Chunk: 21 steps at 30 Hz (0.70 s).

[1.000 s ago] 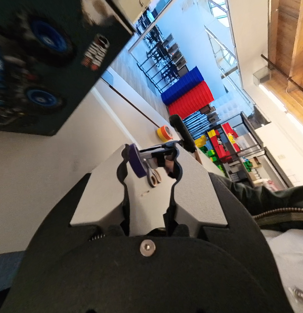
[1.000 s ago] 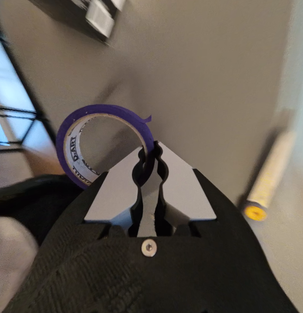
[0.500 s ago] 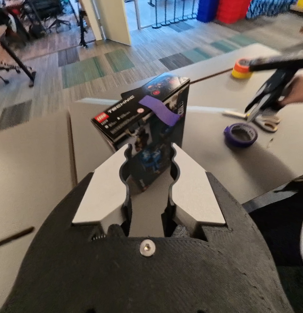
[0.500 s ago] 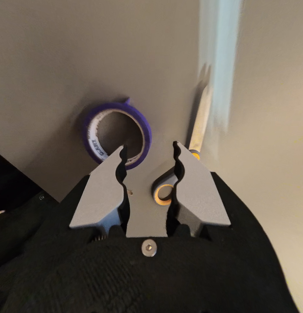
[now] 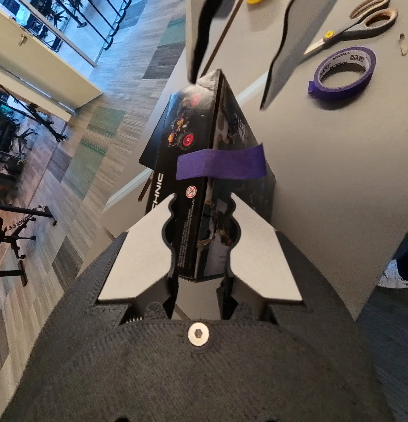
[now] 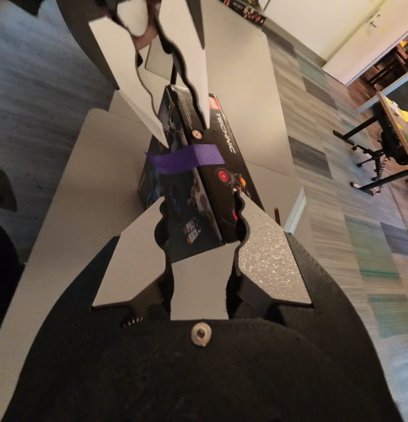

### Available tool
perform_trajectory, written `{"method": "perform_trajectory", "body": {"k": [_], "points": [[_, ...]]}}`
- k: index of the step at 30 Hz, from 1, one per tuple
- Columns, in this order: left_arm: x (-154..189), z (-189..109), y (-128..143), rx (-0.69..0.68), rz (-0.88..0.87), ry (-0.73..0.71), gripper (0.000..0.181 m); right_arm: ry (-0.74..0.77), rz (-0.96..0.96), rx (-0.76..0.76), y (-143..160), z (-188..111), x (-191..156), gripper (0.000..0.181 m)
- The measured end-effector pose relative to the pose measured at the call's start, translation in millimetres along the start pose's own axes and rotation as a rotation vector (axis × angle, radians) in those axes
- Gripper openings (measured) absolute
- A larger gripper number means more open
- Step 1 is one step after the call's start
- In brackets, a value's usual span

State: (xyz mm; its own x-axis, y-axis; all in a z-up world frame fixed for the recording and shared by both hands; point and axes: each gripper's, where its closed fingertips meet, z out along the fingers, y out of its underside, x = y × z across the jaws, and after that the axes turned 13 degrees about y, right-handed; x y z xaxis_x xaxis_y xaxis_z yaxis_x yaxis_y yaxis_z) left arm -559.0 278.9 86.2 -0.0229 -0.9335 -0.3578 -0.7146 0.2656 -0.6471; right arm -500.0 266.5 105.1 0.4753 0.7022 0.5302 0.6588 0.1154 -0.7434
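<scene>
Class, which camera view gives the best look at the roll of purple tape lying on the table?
The left wrist view. The purple tape roll lies flat on the grey table, fully visible and sharp, beside the scissors. The right wrist view does not show the roll at all, only the purple strip stuck across the black box.

The box (image 5: 198, 187) stood on the table (image 5: 335, 182) between the two grippers, left gripper (image 5: 201, 203) at one end, right gripper (image 6: 199, 201) at the other. A tape strip (image 5: 221, 164) lay across its top edge. Beyond, tape roll (image 5: 342, 73) lay just beside scissors (image 5: 349, 32).
</scene>
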Motion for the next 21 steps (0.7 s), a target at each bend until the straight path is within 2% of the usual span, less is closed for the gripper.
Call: {"method": "perform_trajectory", "body": {"k": [3, 7, 10, 12, 17, 21], "points": [[-1.9, 0.6, -2.0, 0.028, -0.003, 0.014, 0.029, -0.027, -0.025, -0.027, -1.6, 20.9, -3.2, 0.056], [-3.0, 1.3, -0.6, 0.055, 0.016, 0.004, 0.023, -0.090, -0.049, -0.087, 5.2, 35.2, -10.0, 0.051], [-2.1, 0.7, -0.5, 0.107, -0.046, 0.010, 0.022, -0.058, -0.085, -0.065, 4.5, 38.5, -4.8, 0.032], [-2.6, 0.8, -0.1, 0.105, -0.003, -0.020, 0.020, -0.074, -0.017, -0.058, 4.7, 39.1, -4.6, 0.032], [-2.4, 0.8, -0.4, 0.099, -0.011, -0.033, 0.021, -0.050, -0.064, -0.032, 5.9, 39.2, -5.1, 0.031], [-1.4, -2.0, -3.1, 0.117, -0.101, 0.025, 0.019, -0.075, -0.042, -0.052, 6.0, 38.7, -5.8, 0.031]]}}
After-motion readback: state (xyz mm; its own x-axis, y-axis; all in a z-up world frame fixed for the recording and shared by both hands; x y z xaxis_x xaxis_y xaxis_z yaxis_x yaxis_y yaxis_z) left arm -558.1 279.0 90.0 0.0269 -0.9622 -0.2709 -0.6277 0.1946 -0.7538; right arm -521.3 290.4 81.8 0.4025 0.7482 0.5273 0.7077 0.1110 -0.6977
